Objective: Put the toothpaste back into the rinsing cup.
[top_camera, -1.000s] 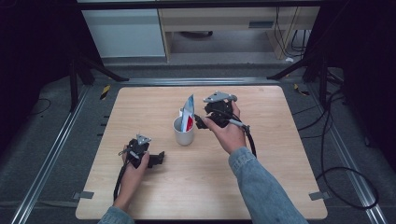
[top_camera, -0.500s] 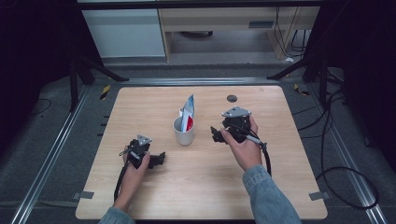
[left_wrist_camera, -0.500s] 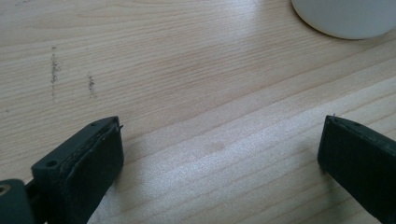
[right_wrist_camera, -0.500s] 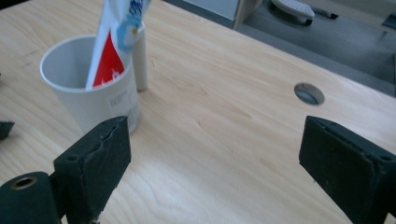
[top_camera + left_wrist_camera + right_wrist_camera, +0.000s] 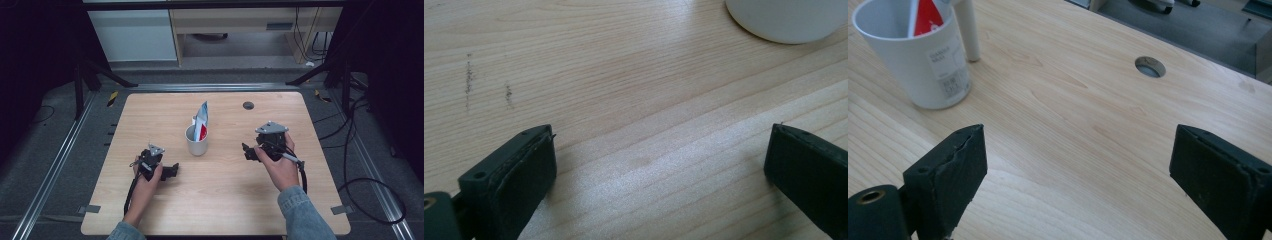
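The wooden table point(image 5: 220, 200) is seen from above, with a white cup point(image 5: 196, 141) standing upright near its middle and a toothpaste tube point(image 5: 202, 120) propped inside it, leaning against the rim and rising well above it. A round cable hole point(image 5: 248, 105) lies toward the far edge, well apart from the cup.

The right gripper point(image 5: 248, 151) is held low over the table to the right of the cup, apart from it; in the right gripper view its jaws stand wide apart with nothing between them. The left gripper point(image 5: 172, 171) rests near the table on the cup's near left side, jaws likewise spread wide and empty, with only the cup's base visible ahead in the left gripper view.

The main risk is judged to be tipping: the cup looks light and is made top-heavy by the tall tube, so it could be knocked over by a sideways brush from either open jaw. A smaller risk is that the tube, loosely leaned, could be flicked out or slid round the rim if clipped
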A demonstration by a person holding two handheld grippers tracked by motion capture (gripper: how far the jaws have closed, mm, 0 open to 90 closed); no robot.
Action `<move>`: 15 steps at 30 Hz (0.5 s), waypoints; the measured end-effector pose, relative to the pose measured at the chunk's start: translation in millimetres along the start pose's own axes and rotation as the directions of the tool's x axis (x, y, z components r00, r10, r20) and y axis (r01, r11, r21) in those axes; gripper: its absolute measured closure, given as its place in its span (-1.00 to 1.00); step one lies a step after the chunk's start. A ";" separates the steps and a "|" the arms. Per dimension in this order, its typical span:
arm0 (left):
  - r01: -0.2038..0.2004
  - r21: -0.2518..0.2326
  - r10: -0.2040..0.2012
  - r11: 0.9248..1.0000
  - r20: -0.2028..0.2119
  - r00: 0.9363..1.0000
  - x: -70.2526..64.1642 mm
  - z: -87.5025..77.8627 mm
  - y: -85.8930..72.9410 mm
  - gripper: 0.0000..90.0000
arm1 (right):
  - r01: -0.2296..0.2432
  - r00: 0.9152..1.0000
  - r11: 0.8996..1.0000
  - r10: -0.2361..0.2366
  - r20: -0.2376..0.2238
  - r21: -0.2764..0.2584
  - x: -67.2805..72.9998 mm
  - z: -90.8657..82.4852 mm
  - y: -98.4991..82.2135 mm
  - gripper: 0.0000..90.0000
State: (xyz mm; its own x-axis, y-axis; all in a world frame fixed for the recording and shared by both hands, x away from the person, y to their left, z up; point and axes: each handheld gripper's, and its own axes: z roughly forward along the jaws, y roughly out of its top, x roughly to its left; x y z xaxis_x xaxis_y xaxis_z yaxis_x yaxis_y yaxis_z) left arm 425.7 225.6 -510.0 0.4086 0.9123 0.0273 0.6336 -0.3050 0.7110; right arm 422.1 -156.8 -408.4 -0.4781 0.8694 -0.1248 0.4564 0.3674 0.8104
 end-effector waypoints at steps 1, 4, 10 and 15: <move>-0.001 0.000 0.001 1.000 0.000 1.000 -0.2 -0.1 -0.1 -1.00 | -0.007 1.000 1.000 0.007 0.002 0.003 -2.4 -0.2 -3.3 -0.81; -0.001 0.000 0.001 1.000 -0.001 1.000 -0.6 -0.3 -0.2 -1.00 | -0.043 0.999 0.999 0.043 0.007 0.011 -9.6 -0.5 -14.1 -0.81; 0.000 0.001 0.000 1.000 0.000 1.000 -0.8 -0.1 -0.1 -1.00 | -0.082 0.996 0.996 0.081 0.035 0.047 -23.9 3.0 -37.0 -0.81; -0.002 0.001 0.002 1.000 0.001 1.000 -0.9 0.0 0.0 -1.00 | -0.105 0.994 0.992 0.102 0.044 0.064 -31.4 6.5 -50.1 -0.81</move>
State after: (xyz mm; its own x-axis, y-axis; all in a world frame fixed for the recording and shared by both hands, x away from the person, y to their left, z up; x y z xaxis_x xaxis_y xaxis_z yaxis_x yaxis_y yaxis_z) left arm 425.3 224.8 -510.0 0.4102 0.9116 0.0280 0.6334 -0.3068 0.7104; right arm 419.1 -200.4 -448.8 -0.3956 0.9160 -0.0668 0.5511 0.2949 0.7806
